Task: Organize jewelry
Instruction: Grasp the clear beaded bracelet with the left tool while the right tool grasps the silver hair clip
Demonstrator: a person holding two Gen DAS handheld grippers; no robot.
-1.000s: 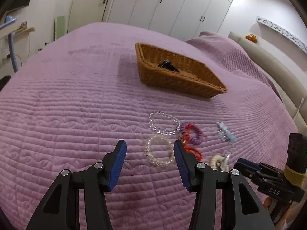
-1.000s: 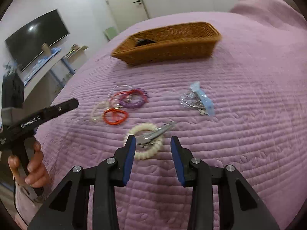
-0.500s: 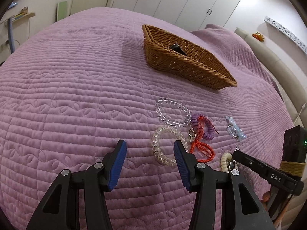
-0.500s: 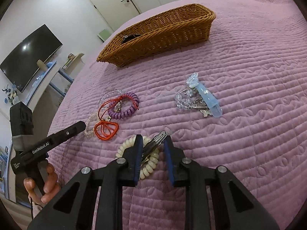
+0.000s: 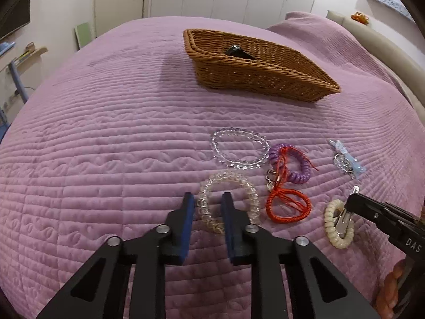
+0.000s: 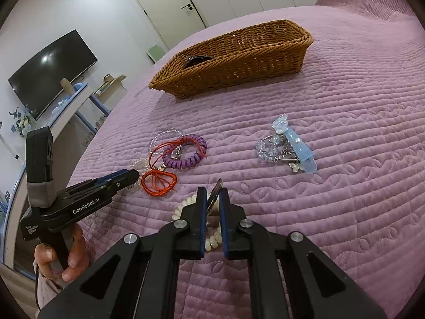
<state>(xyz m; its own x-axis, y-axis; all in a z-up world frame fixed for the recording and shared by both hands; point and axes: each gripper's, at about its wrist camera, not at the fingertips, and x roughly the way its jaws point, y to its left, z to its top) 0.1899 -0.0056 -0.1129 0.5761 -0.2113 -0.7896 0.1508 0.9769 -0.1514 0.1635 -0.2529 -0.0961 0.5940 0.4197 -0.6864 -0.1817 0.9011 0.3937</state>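
The left gripper point(image 5: 205, 202) is low over the purple bed cover point(image 5: 106, 146). Its jaws are partly closed around one side of the clear chunky bracelet point(image 5: 228, 202), with a blue pad on each side of the band; I cannot tell if they pinch it yet. The right gripper point(image 6: 212, 199) is low too, and its jaws are almost shut, with a thin gap between the pads. A silver hair clip point(image 6: 214, 195) stands tilted in that gap – it looks held, but I cannot be sure. The clip sits on the cream coil hair tie point(image 6: 186, 207), which lies flat on the bed.

Just past the clear chunky bracelet lies an orange cord bracelet point(image 5: 288, 206), and it touches a purple coil hair tie point(image 5: 292, 163). Beside those is a clear bead bracelet point(image 5: 239, 148) with small round beads. Off to the right, apart from the rest, is a light blue clip point(image 6: 300, 148) with sparkly bits next to it.

Farthest away sits the brown wicker basket point(image 5: 265, 77) – a dark thing point(image 5: 237, 51) lies inside it
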